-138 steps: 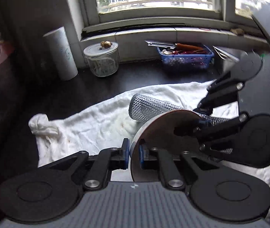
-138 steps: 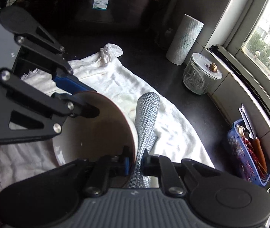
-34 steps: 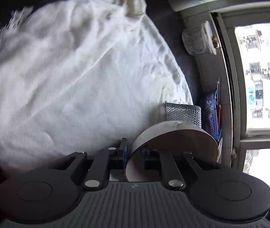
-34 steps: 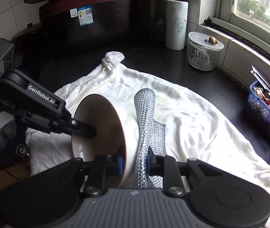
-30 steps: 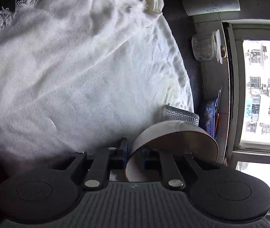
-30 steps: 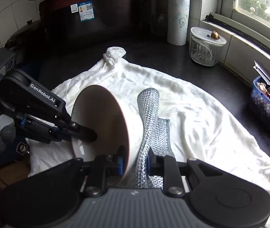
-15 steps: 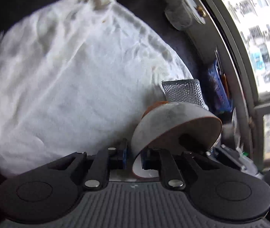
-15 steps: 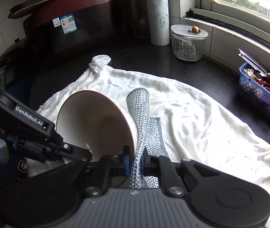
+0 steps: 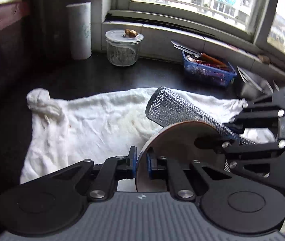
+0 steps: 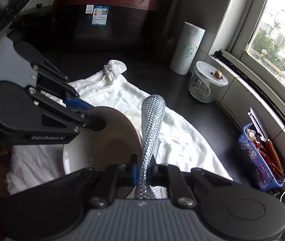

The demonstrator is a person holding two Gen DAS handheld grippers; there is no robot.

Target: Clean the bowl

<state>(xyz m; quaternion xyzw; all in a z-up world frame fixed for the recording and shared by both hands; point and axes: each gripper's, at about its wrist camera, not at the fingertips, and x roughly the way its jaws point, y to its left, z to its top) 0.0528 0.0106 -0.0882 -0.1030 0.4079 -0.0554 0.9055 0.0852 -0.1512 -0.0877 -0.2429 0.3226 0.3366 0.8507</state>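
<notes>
White cloth (image 9: 94,124): spread on the dark counter, knotted corner at its far left. It is your landmark; its placing matches the earlier views, though it now shows level rather than turned on its side.

Bowl (image 9: 182,152): held above the near right part of the cloth, tilted on edge. In the left wrist view it has swung from lying sideways to standing nearly upright, so you appear to have rotated it to offer a fresh stretch of wall for scrubbing.

Left gripper (image 9: 141,163): closed on the bowl's rim, one pad inside and one outside, over the cloth's near edge.

Right gripper (image 10: 143,167): its jaws have closed further within the last second and now pinch the silver mesh scrubbing cloth (image 10: 152,120), which stands up along the bowl's outer wall, above the middle of the white cloth.

Meaning for you: cleaning looks mid-way; the next wipe likely needs the mesh drawn over the rim.

Glass jar (image 9: 123,49) and blue basket (image 9: 208,70): beyond the cloth's far edge, untouched.
</notes>
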